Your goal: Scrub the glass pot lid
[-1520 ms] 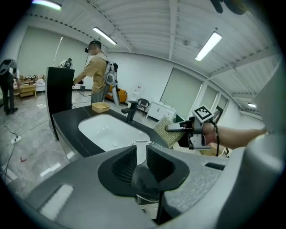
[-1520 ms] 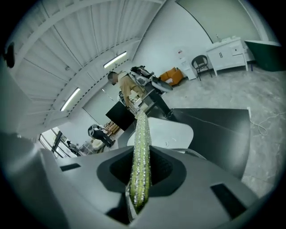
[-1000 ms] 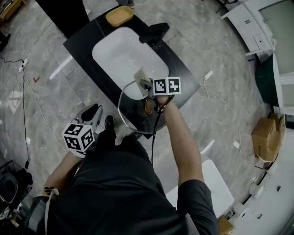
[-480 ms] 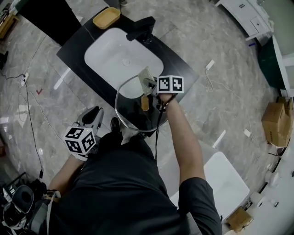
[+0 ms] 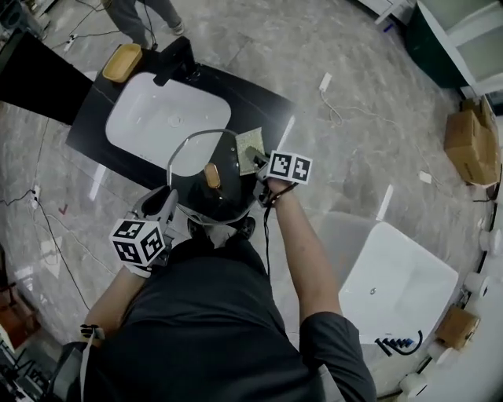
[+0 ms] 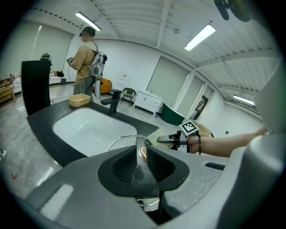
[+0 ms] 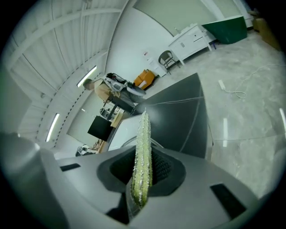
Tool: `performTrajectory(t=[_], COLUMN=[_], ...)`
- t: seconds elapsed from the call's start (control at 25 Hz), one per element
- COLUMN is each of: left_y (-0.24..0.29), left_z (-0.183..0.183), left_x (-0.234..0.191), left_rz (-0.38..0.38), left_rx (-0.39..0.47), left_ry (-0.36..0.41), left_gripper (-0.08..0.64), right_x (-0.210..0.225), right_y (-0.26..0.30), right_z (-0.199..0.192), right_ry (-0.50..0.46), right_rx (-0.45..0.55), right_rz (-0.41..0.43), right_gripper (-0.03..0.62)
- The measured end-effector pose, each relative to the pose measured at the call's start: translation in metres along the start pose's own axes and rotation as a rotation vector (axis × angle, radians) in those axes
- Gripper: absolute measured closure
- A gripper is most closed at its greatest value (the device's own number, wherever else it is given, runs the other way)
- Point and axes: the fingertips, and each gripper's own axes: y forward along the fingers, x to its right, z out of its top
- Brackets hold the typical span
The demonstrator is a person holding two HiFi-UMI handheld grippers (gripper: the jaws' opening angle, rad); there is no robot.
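Observation:
The glass pot lid [image 5: 192,192], with a metal rim and a tan wooden knob [image 5: 211,175], hangs over the front edge of the black counter [image 5: 267,106]. My left gripper [image 5: 167,202] is shut on its lower-left rim. In the left gripper view the glass edge [image 6: 142,166] runs between the jaws of the left gripper [image 6: 142,151], with the knob [image 6: 143,154] just beyond. My right gripper [image 5: 253,155] is shut on a green scrub pad [image 5: 251,146] lying against the lid's upper-right edge. The right gripper view shows the pad [image 7: 143,147] edge-on in the right gripper [image 7: 143,156].
A white sink basin [image 5: 161,118] is set in the counter, with a black faucet [image 5: 177,59] and a tan dish [image 5: 122,63] behind it. A person [image 5: 145,14] stands beyond the counter. A white tub [image 5: 401,286] sits on the floor at right, a cardboard box [image 5: 471,133] farther right.
The head view has swung right, shifting the counter to the upper left. My left gripper, apart from the lid before, now grips its rim. The right gripper stays at the lid with the pad.

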Motion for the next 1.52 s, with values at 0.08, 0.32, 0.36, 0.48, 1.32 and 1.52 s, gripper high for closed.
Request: performTrajectory(t=[0.08,0.32,0.36,0.48,1.32,1.52], left_y=[0.009,0.024,0.026,0.025,-0.032,-0.015], left_z=[0.002,0.008,0.010,0.010,-0.031,-0.021], left_x=[0.016,0.050,0.056,0.065,-0.021,0.006], left_rz=[-0.035,-0.114,-0.127,-0.144,0.061,0.015], left_rx=[-0.018,-0.047,-0.047,-0.043,0.023,0.004], left_ry=[0.029,0.110,0.118,0.109,-0.145,-0.079], left_gripper=[0.489,0.489,0.489,0.489,0.489,0.489], right_x=[0.015,0.041,0.042,0.029,-0.061,-0.033], right_y=[-0.018,-0.062,-0.070,-0.084,0.004,-0.016], right_z=[0.000,-0.010,-0.009,-0.005,-0.071,-0.067], right_ry=[0.017,0.075,0.074,0.029,-0.035,-0.003], right_rx=[0.034,0.092,0.106,0.133,-0.054,-0.017], right_rz=[-0.027,-0.090,-0.095,-0.065,0.172,0.130], right_gripper=[0.538,0.538,0.538,0.538,0.538,0.538])
